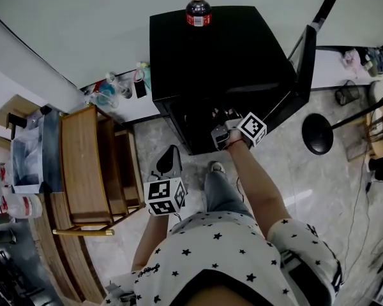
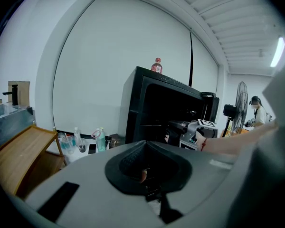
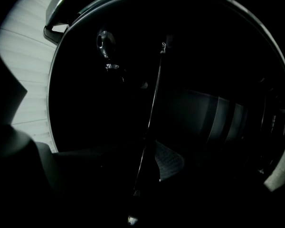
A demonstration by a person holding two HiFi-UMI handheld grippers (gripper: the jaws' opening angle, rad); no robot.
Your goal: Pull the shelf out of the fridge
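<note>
While right hand-held gripper, jaws apart, reaches into one fridge, left hand-held gripper hangs closed; one bottle atop.

The fridge is a small black cabinet, stood upright on the floor against a white wall, with its door swung open. The interior is dark; of the shelf, only a thin wire edge is made out inside.

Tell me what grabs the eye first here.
A black fridge stands open mid-picture in the head view, with a red-capped cola bottle on top. The right gripper reaches into its dark inside. The left gripper hangs low beside a wooden rack.
</note>
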